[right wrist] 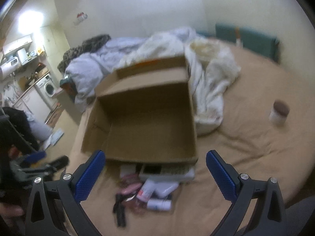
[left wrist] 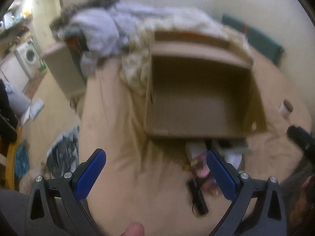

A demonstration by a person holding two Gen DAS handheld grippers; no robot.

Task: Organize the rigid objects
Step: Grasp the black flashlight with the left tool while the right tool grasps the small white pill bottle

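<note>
Approach step: left gripper (left wrist: 155, 169) and right gripper (right wrist: 155, 169) fingers both apart, empty. Box (right wrist: 149, 118) empty on bed (right wrist: 246, 147); clutter pile (right wrist: 145, 188) near it. Next: pick an item and box it.

Empty cardboard box (right wrist: 149, 118) on bed (right wrist: 246, 147), clutter (right wrist: 145, 190) beside.

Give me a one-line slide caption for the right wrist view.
Open right gripper hovers over small toiletries piled before an empty cardboard box on a tan bed; jar sits apart.
</note>
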